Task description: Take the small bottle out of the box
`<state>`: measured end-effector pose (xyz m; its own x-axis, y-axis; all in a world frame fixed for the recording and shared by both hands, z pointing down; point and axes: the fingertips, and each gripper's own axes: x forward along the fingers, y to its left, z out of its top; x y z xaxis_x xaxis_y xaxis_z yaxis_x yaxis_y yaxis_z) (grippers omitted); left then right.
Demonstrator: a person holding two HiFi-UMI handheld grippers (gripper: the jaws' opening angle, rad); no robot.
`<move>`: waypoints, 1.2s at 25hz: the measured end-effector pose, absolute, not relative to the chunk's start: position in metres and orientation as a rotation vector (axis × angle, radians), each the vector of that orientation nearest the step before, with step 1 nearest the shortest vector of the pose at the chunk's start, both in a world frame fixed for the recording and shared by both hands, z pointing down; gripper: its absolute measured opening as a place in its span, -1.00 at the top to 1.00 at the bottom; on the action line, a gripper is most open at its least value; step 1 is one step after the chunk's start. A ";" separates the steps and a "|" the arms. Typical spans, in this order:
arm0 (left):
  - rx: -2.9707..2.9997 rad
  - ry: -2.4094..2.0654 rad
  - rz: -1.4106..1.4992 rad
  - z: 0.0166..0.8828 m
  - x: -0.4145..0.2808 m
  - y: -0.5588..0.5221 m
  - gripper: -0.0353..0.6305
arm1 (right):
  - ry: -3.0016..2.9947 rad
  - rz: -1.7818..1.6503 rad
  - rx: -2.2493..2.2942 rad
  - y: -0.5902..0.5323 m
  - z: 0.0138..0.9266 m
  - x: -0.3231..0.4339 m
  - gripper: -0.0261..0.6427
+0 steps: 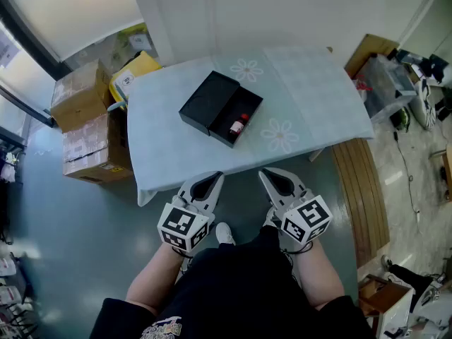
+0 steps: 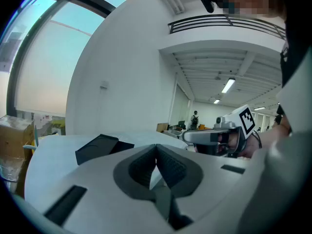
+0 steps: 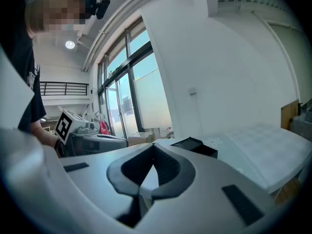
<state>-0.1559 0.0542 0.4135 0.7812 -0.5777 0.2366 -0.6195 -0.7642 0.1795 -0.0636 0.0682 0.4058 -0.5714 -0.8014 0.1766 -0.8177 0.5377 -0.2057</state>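
Left tongs and right tongs hover well short of the small bottle.

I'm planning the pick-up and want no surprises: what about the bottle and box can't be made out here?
- Label on the small bottle: head view, too small to read.
- The small bottle itself, both gripper views: hidden behind the side of the box.
- Lining inside the box: head view, too dark and small.
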 end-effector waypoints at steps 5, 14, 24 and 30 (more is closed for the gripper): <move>2.727 -0.932 0.246 0.415 -0.156 0.054 0.81 | -2.705 0.413 1.419 0.068 0.407 -0.064 0.85; 2.714 -0.933 0.252 0.417 -0.160 0.048 0.81 | -2.725 0.393 1.413 0.064 0.403 -0.069 0.85; 2.686 -0.981 0.243 0.415 -0.141 0.024 0.81 | -2.734 0.342 1.380 0.040 0.394 -0.047 0.85; 2.648 -1.043 0.242 0.413 -0.118 0.008 0.81 | -2.765 0.347 1.307 0.015 0.389 -0.025 0.85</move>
